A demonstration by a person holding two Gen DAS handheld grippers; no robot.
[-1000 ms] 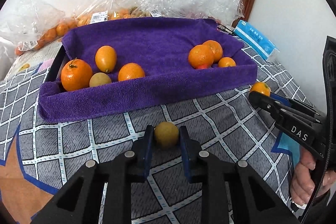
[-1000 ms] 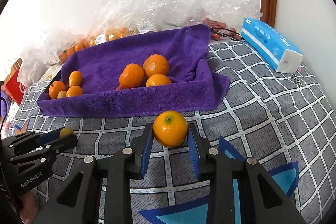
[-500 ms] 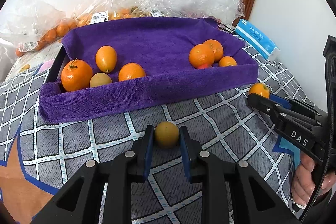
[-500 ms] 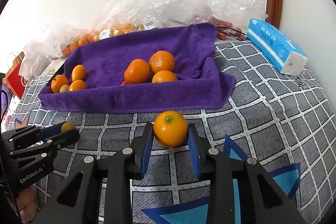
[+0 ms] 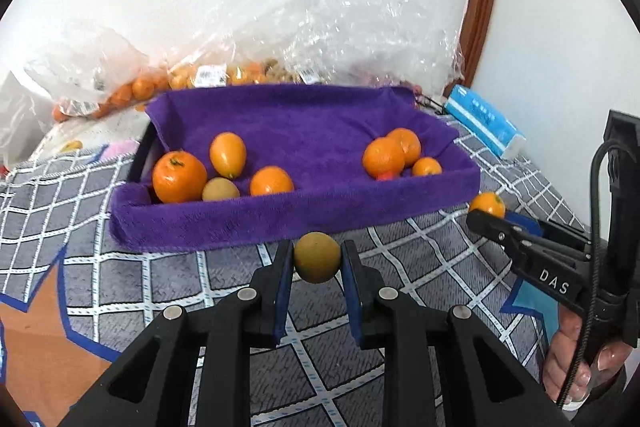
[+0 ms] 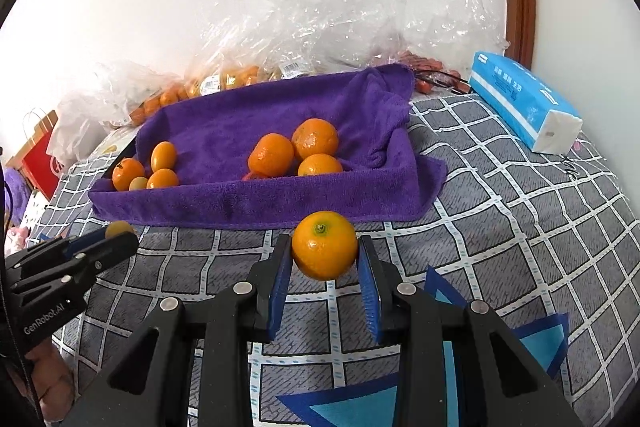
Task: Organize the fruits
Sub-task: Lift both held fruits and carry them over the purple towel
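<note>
The left gripper (image 5: 317,263) points downward, its jaws clenched on a small dull-yellow fruit (image 5: 317,257) whose underside is hidden between the blue pads. The right gripper (image 6: 324,259) tilts down likewise, jaws clamped on an orange (image 6: 324,245), stem end up; only part of the hand (image 5: 576,359) holding it shows at the frame edge. Both fruits hang over a grey checked cover (image 6: 500,211). Just beyond the jaws sits a tray lined with a purple towel (image 5: 280,219); the tray itself is almost wholly covered. Inside, four fruits cluster left (image 5: 180,177) and three oranges right (image 5: 383,157), with a red scrap half hidden beneath them. Farther back lie crumpled plastic bags (image 5: 320,39) of blurred fruit and, right of the tray, a blue tissue pack (image 6: 524,99).
</note>
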